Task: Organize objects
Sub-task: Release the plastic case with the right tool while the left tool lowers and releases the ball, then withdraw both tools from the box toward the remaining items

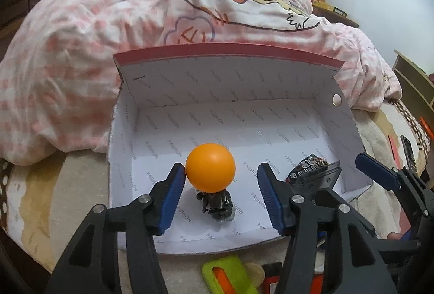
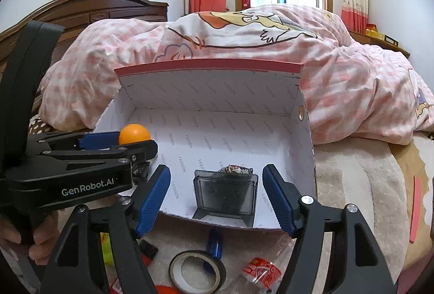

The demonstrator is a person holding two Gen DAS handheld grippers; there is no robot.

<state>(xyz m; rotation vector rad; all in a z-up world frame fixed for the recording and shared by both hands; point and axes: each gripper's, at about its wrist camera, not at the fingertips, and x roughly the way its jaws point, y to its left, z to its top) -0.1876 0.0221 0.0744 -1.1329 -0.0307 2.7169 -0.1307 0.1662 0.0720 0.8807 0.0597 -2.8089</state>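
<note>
A white cardboard box (image 1: 271,93) with a red-edged raised lid lies open on the bed; it also shows in the right wrist view (image 2: 217,93). My left gripper (image 1: 221,195) is open over the box's front, with an orange ball (image 1: 210,167) between its fingers, touching the left pad, above a small dark object (image 1: 217,205). The ball (image 2: 134,133) shows beside the left gripper (image 2: 130,144) in the right wrist view. My right gripper (image 2: 215,197) is open and empty, at the box's front edge before a clear dark plastic case (image 2: 226,193) and a patterned pouch (image 2: 234,169).
A pink checked duvet (image 1: 81,71) is piled behind the box. In front of the box on the beige blanket lie a black tape roll (image 2: 196,271), a blue cylinder (image 2: 214,242), a red-white wrapper (image 2: 261,271) and a green item (image 1: 227,277). A dark headboard (image 2: 95,11) stands at the left.
</note>
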